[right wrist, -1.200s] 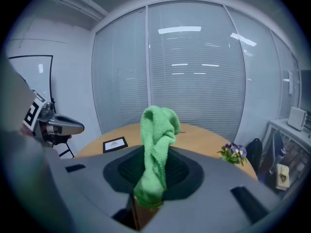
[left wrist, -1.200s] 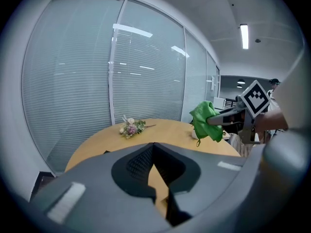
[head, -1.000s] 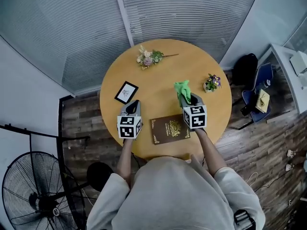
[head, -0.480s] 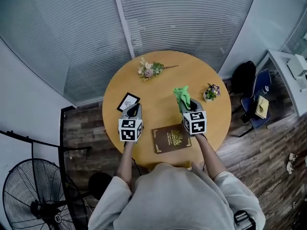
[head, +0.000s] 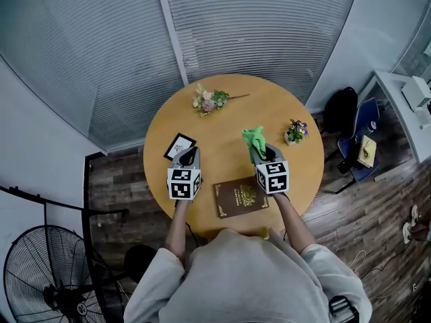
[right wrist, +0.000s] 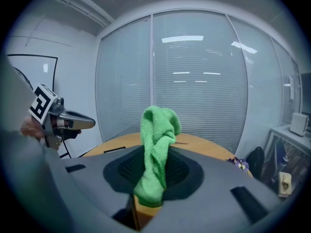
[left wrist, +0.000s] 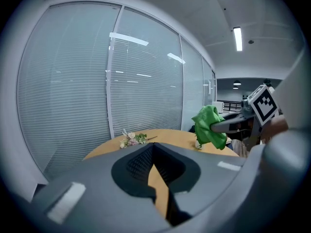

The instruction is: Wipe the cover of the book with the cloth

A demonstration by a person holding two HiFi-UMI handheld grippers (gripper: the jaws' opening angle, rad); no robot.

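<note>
Book (head: pixel 241 196) is being seen lying flat at the round table's (head: pixel 222 113) lower edge, frame centre. Green cloth (head: pixel 254 140) is being pinched by the right gripper (head: pixel 261 152) just above it. The left gripper (head: pixel 189 152) is being held beside the book's left, jaws together, empty.

Above the round table (head: pixel 222 123), the right gripper (head: pixel 267 155) held a green cloth (head: pixel 254 140) that stuck out past its jaws. The brown book (head: pixel 241 197) lay behind and between both jaws. Just ahead of the left gripper (head: pixel 189 155) lay a framed picture (head: pixel 179 146).
</note>
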